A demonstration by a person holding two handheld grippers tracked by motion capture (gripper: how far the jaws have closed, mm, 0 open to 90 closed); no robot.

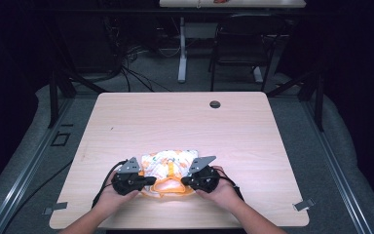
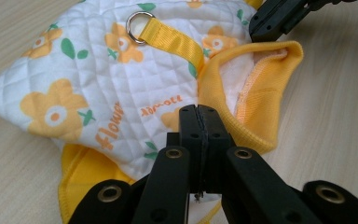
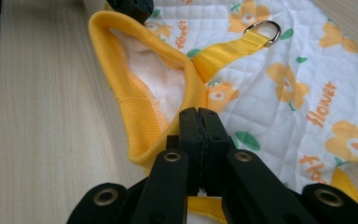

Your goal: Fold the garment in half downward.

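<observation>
Garment [image 1: 168, 163] near table [image 1: 185, 122] front edge, grippers flanking

On the wooden bench [image 1: 233, 131], the left gripper [image 1: 148, 181] and right gripper [image 1: 185, 181] meet the near yellow edge of a flower-printed quilted garment [image 1: 169, 163].

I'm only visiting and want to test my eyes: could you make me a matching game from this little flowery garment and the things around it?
Things:
1. ring
2. collar
3. table hole
4. left gripper

Descriptions:
A. yellow ribbed edge
B. far side of the table
C. silver, on a yellow strap
D. black jaws closed

Pairs: 1-C, 2-A, 3-B, 4-D
</observation>
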